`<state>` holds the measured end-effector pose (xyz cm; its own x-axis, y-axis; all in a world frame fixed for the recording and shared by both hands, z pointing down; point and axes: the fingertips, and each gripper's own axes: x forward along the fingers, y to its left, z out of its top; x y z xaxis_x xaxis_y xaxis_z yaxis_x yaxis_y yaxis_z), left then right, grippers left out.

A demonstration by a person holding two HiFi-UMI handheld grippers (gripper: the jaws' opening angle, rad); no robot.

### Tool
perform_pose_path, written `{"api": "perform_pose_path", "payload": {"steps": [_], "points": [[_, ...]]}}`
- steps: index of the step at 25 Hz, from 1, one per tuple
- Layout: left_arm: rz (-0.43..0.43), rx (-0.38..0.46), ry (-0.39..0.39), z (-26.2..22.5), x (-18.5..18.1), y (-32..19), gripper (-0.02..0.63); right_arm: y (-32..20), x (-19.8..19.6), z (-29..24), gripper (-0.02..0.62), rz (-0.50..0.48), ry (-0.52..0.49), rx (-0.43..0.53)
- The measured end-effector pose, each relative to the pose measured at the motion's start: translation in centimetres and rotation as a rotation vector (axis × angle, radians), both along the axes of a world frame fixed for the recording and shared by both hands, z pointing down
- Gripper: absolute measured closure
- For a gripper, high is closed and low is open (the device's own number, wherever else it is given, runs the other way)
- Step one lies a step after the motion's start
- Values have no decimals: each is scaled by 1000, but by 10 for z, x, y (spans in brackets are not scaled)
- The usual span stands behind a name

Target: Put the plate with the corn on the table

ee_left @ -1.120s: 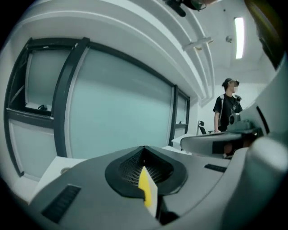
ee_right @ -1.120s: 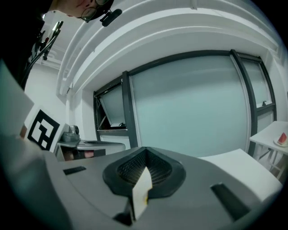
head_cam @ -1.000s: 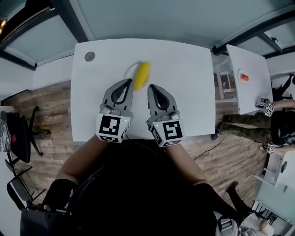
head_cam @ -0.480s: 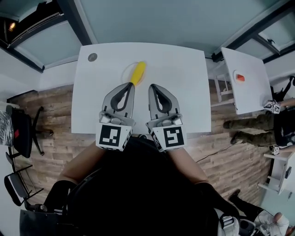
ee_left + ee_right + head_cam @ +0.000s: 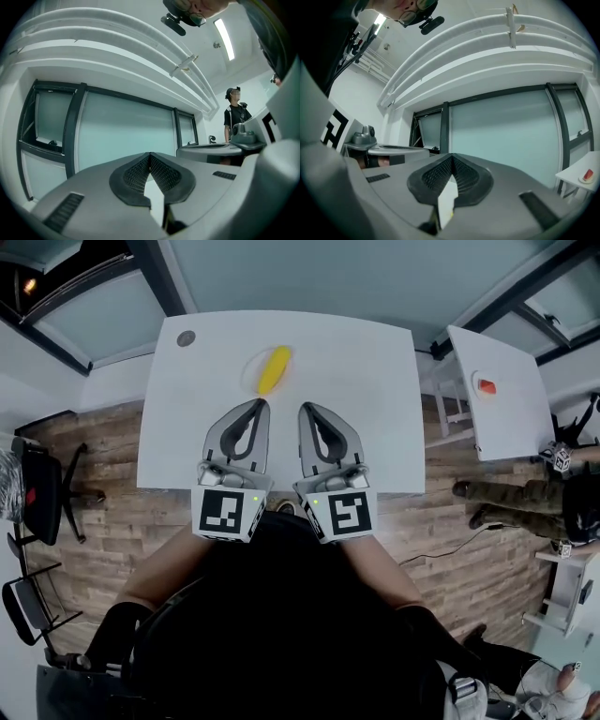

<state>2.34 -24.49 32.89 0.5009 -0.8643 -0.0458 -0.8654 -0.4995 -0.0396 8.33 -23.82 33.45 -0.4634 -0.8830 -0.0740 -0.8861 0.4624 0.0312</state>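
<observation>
A yellow corn cob (image 5: 273,369) lies on a white plate (image 5: 253,379) that rests on the white table (image 5: 375,362), toward its far side. My left gripper (image 5: 259,403) and right gripper (image 5: 306,408) hover side by side over the table's near half, short of the plate and clear of it. Both are shut with nothing held. In the left gripper view the ribbed pads (image 5: 140,172) meet at the tip, and my left gripper (image 5: 150,155) points up at a glass wall. The right gripper (image 5: 451,157) looks the same, its pads (image 5: 459,176) closed together.
A small grey disc (image 5: 186,338) sits at the table's far left corner. A second white table (image 5: 506,418) with a red object (image 5: 486,385) stands to the right, with a person (image 5: 539,498) beside it. Black chairs (image 5: 37,507) stand at the left on the wooden floor.
Both grippers have drawn back from the corn toward the table's near edge. One second ago the left tip was right beside the cob; now a gap separates them. Both stayed shut.
</observation>
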Motion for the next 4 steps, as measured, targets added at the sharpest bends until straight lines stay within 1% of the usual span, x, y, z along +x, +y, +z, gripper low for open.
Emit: {"api": "perform_pose_path", "payload": {"steps": [4], "points": [[-10, -13, 2, 0, 2, 11, 601, 12, 2, 1, 592, -9, 0, 1]]}}
